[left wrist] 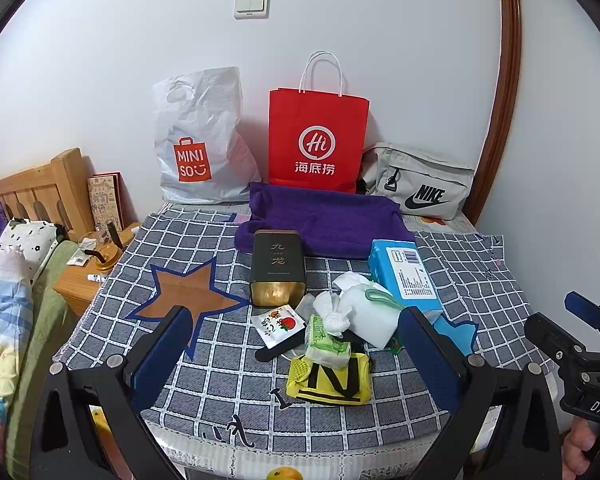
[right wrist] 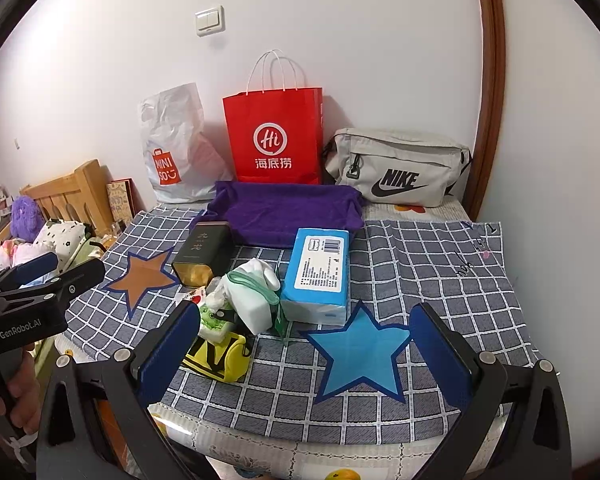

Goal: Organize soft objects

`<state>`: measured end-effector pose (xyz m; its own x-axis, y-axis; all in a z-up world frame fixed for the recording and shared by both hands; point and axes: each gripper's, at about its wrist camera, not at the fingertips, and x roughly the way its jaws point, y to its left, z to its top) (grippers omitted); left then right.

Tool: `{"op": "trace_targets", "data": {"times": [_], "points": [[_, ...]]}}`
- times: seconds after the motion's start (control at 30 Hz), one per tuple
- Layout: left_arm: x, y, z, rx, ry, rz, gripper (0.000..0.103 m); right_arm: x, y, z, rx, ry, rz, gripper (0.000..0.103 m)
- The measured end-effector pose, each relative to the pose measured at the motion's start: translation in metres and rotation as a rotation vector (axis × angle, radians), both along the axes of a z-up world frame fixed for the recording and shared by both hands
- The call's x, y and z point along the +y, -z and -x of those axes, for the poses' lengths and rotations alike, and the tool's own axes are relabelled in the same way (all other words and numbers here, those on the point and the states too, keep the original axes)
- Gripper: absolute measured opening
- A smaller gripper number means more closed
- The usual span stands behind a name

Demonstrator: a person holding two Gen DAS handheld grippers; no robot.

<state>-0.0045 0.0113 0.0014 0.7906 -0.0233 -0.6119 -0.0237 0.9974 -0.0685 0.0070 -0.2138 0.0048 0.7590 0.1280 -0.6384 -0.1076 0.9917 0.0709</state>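
Observation:
A pile lies mid-table: a yellow pouch (left wrist: 330, 380) (right wrist: 220, 356), a small green tissue pack (left wrist: 326, 344) (right wrist: 214, 322), a white pouch with a green cord (left wrist: 366, 310) (right wrist: 250, 298), a blue tissue pack (left wrist: 406, 274) (right wrist: 320, 276) and a folded purple towel (left wrist: 328, 220) (right wrist: 288, 210). My left gripper (left wrist: 300, 356) is open and empty just before the pile. My right gripper (right wrist: 304, 352) is open and empty above a blue star (right wrist: 360, 354), right of the pile.
A dark tea tin (left wrist: 276, 268) (right wrist: 202, 254) and a snack sachet (left wrist: 278, 324) sit by the pile. A Miniso bag (left wrist: 198, 140), a red paper bag (left wrist: 318, 140) and a grey Nike bag (left wrist: 418, 186) stand at the wall. A brown star (left wrist: 186, 294) marks the checked cloth; a bed lies left.

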Motion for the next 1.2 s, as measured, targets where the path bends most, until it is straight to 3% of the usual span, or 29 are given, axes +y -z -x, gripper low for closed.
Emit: {"op": "trace_targets", "data": {"times": [1.2], "points": [[0.0022,-0.0001,0.0014,-0.001,-0.001,-0.01,0.103,-0.0004,-0.0031,0.0033,-0.011,-0.001,-0.005,0.103]]}}
